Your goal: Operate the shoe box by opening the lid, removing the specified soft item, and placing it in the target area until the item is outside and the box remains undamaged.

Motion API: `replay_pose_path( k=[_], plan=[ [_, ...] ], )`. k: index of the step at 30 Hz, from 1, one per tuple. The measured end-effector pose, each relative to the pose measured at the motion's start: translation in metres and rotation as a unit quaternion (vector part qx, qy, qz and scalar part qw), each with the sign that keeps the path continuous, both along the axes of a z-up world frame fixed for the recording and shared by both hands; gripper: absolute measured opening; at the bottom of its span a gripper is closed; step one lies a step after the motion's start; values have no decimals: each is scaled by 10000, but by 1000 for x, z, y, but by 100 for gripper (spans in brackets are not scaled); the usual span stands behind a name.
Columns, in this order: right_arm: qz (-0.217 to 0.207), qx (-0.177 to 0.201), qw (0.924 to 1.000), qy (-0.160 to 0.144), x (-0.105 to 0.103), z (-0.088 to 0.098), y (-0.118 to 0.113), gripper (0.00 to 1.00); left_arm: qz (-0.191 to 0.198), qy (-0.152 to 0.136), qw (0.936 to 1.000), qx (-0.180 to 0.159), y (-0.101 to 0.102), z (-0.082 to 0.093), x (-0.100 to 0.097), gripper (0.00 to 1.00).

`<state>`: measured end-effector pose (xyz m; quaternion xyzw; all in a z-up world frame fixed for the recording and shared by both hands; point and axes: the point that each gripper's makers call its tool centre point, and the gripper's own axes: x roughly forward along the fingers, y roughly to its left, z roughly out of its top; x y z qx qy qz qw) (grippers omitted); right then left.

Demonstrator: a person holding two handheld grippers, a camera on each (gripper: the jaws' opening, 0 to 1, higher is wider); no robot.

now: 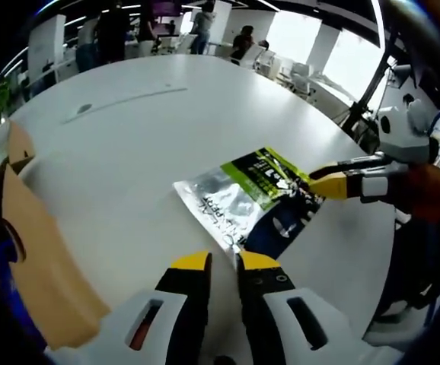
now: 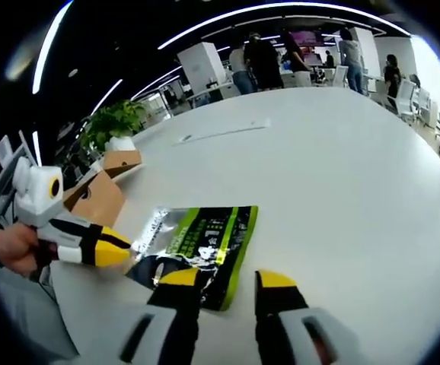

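Your left gripper (image 1: 224,262) has its 2 yellow-tipped jaws nearly together with only a narrow gap, holding nothing, above the white table (image 1: 129,152). At the left edge of that view stands the brown cardboard shoe box (image 1: 33,266). The soft item, a flat foil pouch (image 1: 254,194) in silver, green and dark blue, lies on the table outside the box. Your right gripper (image 2: 227,279) has its jaws spread wide, the left tip over the pouch's near edge, gripping nothing.

Bright ceiling strip lights, window glare, fisheye bending at edges, soft blur
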<state>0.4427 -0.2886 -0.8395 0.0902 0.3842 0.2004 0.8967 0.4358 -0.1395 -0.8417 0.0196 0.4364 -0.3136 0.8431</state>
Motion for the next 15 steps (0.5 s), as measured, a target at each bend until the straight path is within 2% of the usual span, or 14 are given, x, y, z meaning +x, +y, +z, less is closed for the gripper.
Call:
replay_pose_path(
  k=[7,9,15],
  plan=[
    [-77,66,9999,-44,-3,6,1,24,6,-57,10000,-67,1,9,-7,12],
    [-93,78,9999,-57,-3,7,1,24,14,-79,9999,-115,1,10,-3,13],
    [-138,109,9998,-95,-7,12,1,24,-26,-196,9996,-218,0,27,-2,14]
  ],
)
